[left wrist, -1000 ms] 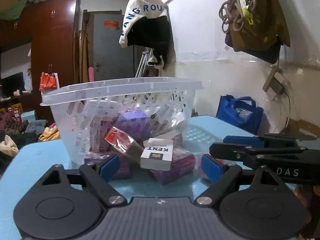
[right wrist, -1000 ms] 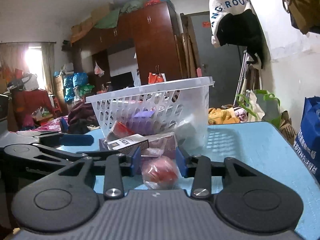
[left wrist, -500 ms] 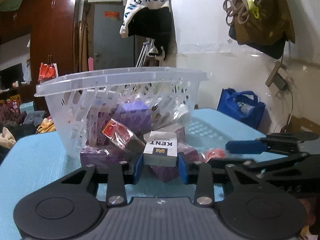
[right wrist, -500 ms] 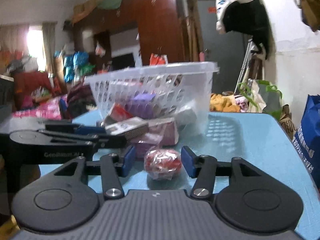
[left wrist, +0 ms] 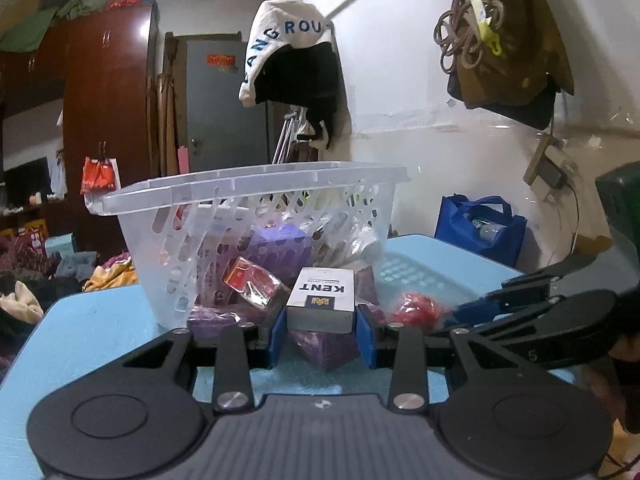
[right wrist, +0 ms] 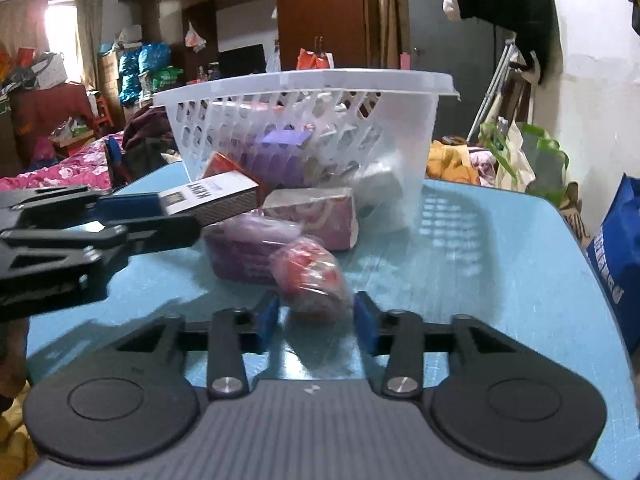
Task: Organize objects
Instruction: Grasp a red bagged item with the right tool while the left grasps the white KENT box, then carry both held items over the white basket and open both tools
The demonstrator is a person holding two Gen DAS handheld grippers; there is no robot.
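Note:
A white plastic basket (left wrist: 248, 184) lies tipped on the blue table (left wrist: 92, 332), and boxes spill from its mouth. My left gripper (left wrist: 322, 326) is shut on a white KENT box (left wrist: 324, 294) in front of the basket; it also shows in the right wrist view (right wrist: 212, 196). My right gripper (right wrist: 316, 320) has its blue pads on either side of a red wrapped ball (right wrist: 310, 276) on the table, apparently closed on it. The ball also shows in the left wrist view (left wrist: 416, 308). Purple boxes (right wrist: 248, 248) and a red packet (left wrist: 252, 280) lie by the basket.
A pink-and-white box (right wrist: 316, 216) lies between the basket and the ball. A blue bag (left wrist: 480, 228) stands beyond the table's right edge. Clothes hang on the wall (left wrist: 296, 64) behind the basket. The table's right half (right wrist: 500, 260) is bare blue surface.
My left gripper closed on the KENT box and lifted it slightly. My right gripper opened briefly around the red ball, then narrowed on it again and moved closer to the basket.

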